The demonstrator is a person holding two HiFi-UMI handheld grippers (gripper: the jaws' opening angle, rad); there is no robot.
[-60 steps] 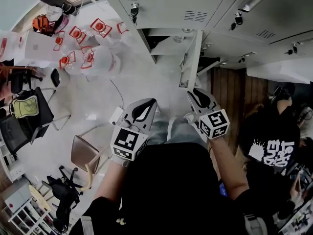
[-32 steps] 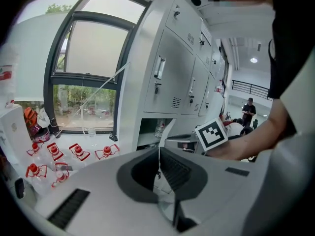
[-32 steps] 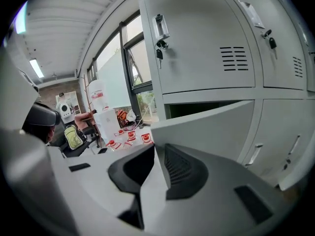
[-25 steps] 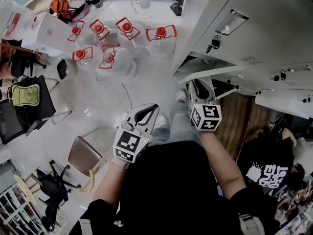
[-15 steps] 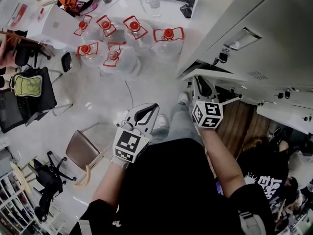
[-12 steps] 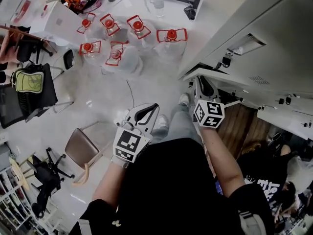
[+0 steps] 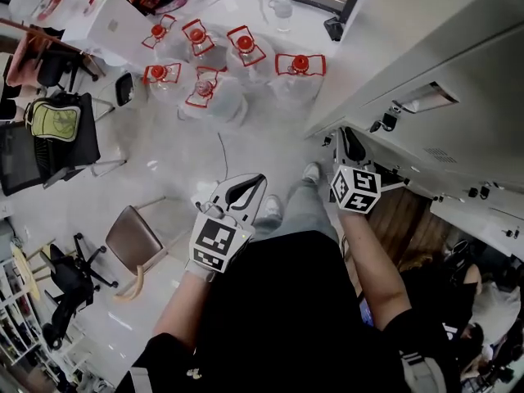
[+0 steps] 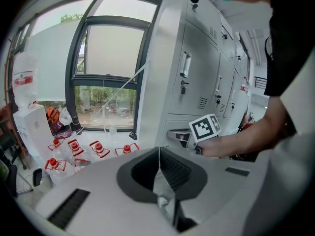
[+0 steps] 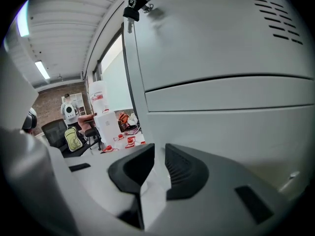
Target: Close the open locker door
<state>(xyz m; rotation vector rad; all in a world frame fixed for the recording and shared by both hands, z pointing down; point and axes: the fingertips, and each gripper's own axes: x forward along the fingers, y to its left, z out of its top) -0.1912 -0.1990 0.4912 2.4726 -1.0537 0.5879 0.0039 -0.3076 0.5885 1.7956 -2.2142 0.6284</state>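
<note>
no word or number can be read. red labels on the water jugs (image 7: 246, 46) are too small to read. the cube on the left gripper (image 7: 252, 183) seems to bear only a square marker.

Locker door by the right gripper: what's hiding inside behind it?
The locker door looks almost shut, so it covers whatever is inside. In the head view only a dark gap shows beside the right gripper; nothing in it can be made out.

The lockers (image 7: 442, 47) line the floor's (image 7: 164, 170) right edge. Water jugs (image 7: 237, 51) cluster at its far side, with a chair (image 7: 135, 240) nearer on the left. The right tongs (image 7: 351, 144) are against the locker door (image 9: 221, 127), and the left tongs (image 7: 250, 185) are left of them.
</note>
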